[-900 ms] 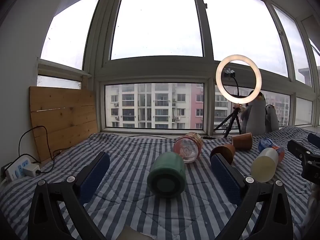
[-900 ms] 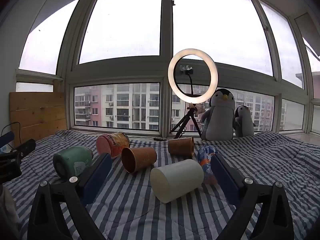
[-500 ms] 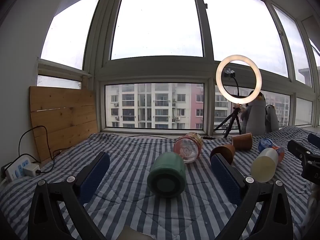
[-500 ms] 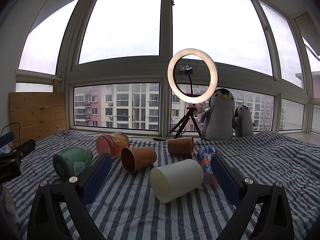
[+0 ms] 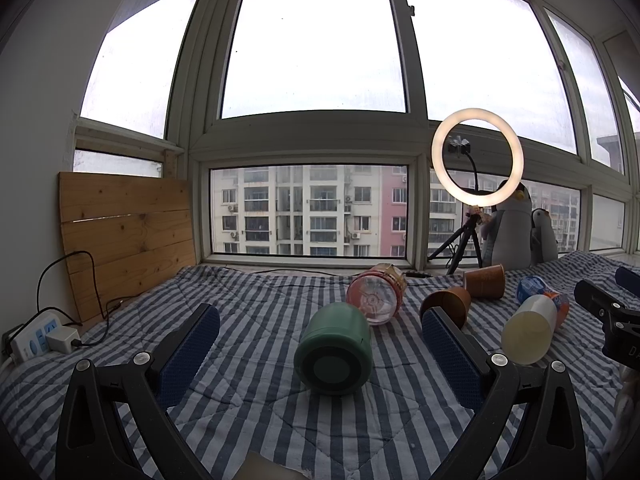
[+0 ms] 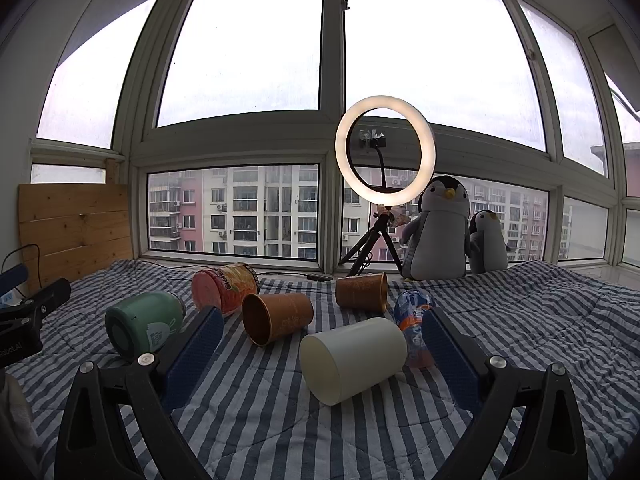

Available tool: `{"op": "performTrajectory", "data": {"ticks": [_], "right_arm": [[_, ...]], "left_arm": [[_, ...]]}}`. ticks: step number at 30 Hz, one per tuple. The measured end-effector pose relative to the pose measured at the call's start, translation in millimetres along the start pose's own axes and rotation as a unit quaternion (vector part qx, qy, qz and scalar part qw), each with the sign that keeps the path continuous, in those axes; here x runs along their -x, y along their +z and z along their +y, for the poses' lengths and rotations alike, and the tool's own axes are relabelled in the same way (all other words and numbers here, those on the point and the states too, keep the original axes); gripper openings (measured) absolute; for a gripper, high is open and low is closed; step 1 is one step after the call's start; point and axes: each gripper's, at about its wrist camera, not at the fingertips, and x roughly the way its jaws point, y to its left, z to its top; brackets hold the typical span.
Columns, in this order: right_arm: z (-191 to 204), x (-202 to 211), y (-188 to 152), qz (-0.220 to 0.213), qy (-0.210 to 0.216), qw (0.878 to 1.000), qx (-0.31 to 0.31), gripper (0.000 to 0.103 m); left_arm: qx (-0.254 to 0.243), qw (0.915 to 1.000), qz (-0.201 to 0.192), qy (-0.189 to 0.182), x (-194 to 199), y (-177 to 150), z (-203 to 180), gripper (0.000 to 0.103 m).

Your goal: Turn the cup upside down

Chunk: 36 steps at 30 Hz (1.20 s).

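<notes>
Several cups lie on their sides on a blue-and-white striped quilt (image 5: 248, 344). A green cup (image 5: 334, 348) lies between the fingers of my open left gripper (image 5: 320, 336), its base toward the camera; it also shows in the right wrist view (image 6: 142, 322). A cream cup (image 6: 352, 358) lies between the fingers of my open right gripper (image 6: 322, 340), untouched; it also shows in the left wrist view (image 5: 528, 334). Two brown paper cups (image 6: 276, 316) (image 6: 362, 291), a pink-orange cup (image 6: 224, 287) and a blue-orange cup (image 6: 414, 314) lie farther back.
A ring light on a tripod (image 6: 384, 160) and two plush penguins (image 6: 438, 228) stand at the window. A wooden board (image 5: 128, 236) leans at the left wall, with a power strip (image 5: 36, 336) and cable below it.
</notes>
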Motion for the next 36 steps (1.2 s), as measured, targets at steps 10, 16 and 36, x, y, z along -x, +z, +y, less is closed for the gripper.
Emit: {"op": "performTrajectory", "data": {"ticks": [10,16,36], "right_arm": [[-2.2,1.8,-0.2,0.0,0.0,1.0,0.0,0.099],[-1.9,0.3,-1.2,0.001,0.0,1.0,0.0,0.099],[-2.4,-0.1,-1.4,0.002,0.0,1.0,0.0,0.099]], "left_arm": [[0.0,1.0,0.001,0.0,-0.7,-1.1,1.6,0.103],[0.0,1.0,0.001,0.0,-0.8,-1.1,1.6,0.103],[-0.001,1.0,0.003,0.0,-0.9,-1.4,2.3,0.103]]}}
